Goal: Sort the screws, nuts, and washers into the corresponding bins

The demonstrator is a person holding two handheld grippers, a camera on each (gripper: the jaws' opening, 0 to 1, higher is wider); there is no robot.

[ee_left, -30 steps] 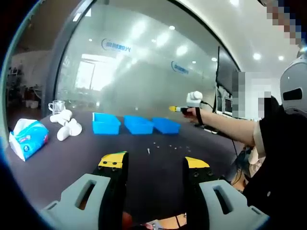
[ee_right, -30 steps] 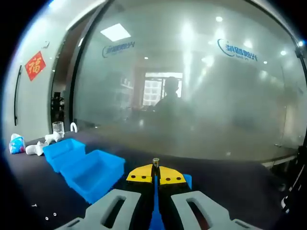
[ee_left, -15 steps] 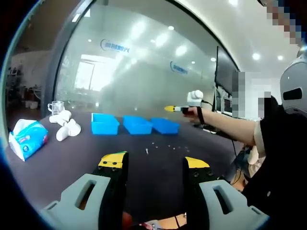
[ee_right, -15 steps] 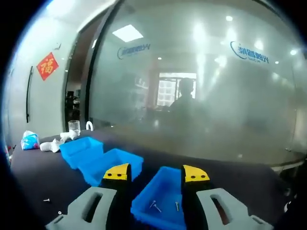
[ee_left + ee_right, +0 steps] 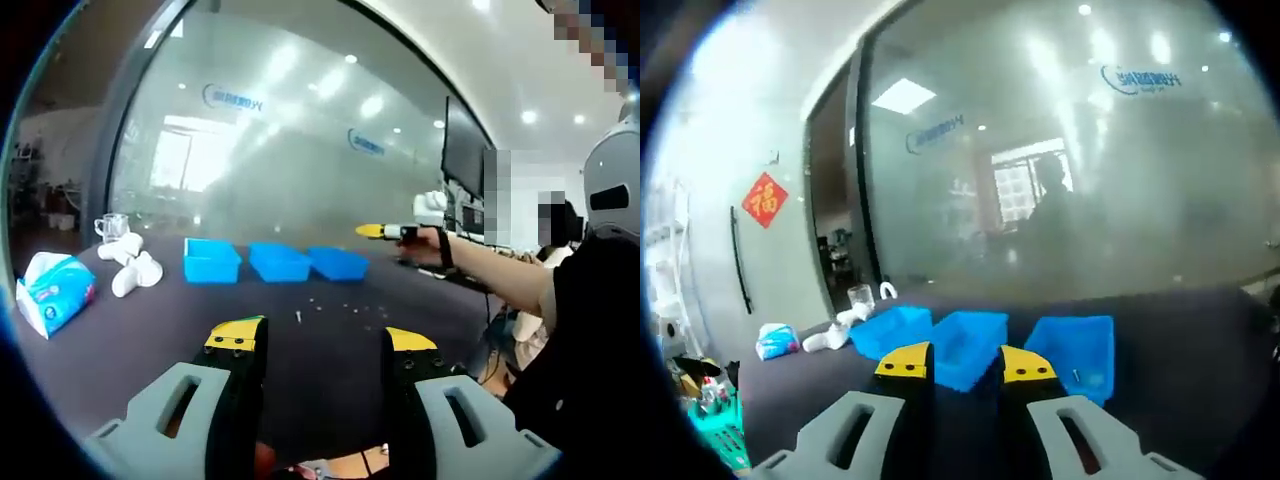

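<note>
Three blue bins [image 5: 280, 263] stand in a row on the dark table [image 5: 150, 330], with small screws, nuts and washers [image 5: 298, 316] scattered in front of them. My left gripper [image 5: 322, 338] hovers open and empty over the near table. A person's hand holds my right gripper [image 5: 385, 231] in the air to the right of the bins. In the right gripper view, the right gripper [image 5: 966, 362] is open with nothing between its jaws. The same bins [image 5: 970, 340] lie beyond it, and a screw [image 5: 1076, 376] rests in the right-hand bin [image 5: 1080, 345].
A tissue pack [image 5: 52, 290], white cups [image 5: 130, 265] and a glass [image 5: 110, 226] sit at the table's left end. A frosted glass wall [image 5: 300, 170] runs behind the table. A person's arm [image 5: 490, 280] reaches in from the right. Green clutter [image 5: 710, 410] lies low on the left.
A second ago my right gripper was shut on a screw; it opened over the right-hand bin and has since drawn back, jaws somewhat narrower. The left gripper has stayed put.
</note>
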